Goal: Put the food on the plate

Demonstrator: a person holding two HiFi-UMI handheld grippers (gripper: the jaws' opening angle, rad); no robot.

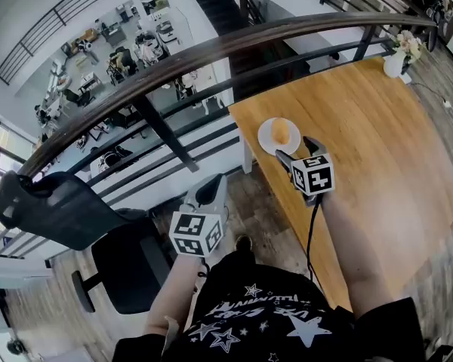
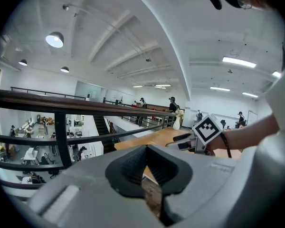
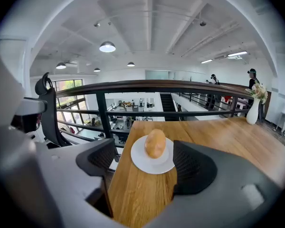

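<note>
A golden bread roll [image 1: 281, 132] lies on a small white plate [image 1: 266, 139] near the left edge of a wooden table [image 1: 385, 149]. My right gripper [image 1: 295, 148] hovers just short of the plate, open and empty. In the right gripper view the roll [image 3: 155, 143] and plate [image 3: 143, 164] sit ahead, between the spread fingers [image 3: 100, 159]. My left gripper [image 1: 211, 191] is shut on nothing and held off the table, over the floor to its left. From the left gripper view, the right gripper [image 2: 179, 141] shows above the tabletop.
A dark metal railing [image 1: 211, 51] runs behind the table, with an open atrium below it. A white vase of flowers [image 1: 397, 59] stands at the table's far corner. A black office chair [image 1: 68, 210] is on my left.
</note>
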